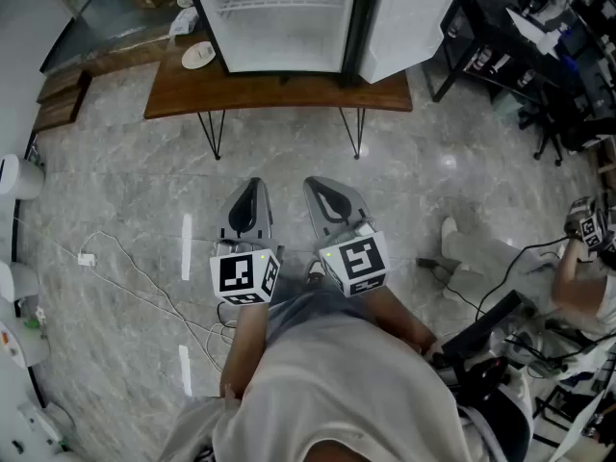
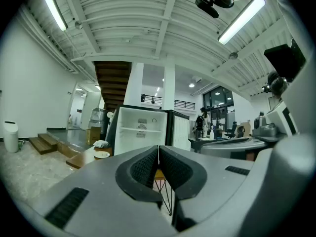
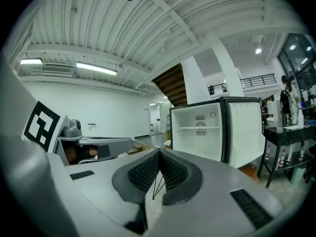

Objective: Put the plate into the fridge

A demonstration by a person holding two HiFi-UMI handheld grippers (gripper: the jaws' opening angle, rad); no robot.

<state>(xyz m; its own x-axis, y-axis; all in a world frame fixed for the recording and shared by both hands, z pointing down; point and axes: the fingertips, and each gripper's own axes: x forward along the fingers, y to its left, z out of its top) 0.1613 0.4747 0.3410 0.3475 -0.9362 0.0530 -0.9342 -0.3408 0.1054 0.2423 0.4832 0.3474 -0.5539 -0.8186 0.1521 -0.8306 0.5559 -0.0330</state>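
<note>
Plate (image 1: 198, 55): at the left end of the surface (image 1: 289, 92), just beside the fridge (image 1: 279, 17), untouched.
Fridge door (image 1: 409, 22): open, ready for loading.
Left gripper (image 1: 252, 195): fingers together, empty.
Right gripper (image 1: 327, 198): fingers together, empty, well short of the surface.

Left claw (image 1: 248, 205) and right claw (image 1: 334, 200) both closed, empty.

— What is lying underfoot?
— A grey marbled floor (image 1: 289, 195) is spreading out, with a white cable (image 1: 87, 259) trailing across it.
— Any furniture?
— A wooden table (image 1: 279, 94) is standing on thin black legs.
— And overhead?
— Tube lamps (image 2: 242, 19) are glowing on a ribbed white ceiling (image 2: 123, 19), and a dark staircase (image 2: 112, 80) is rising beside white walls (image 2: 29, 83).
</note>
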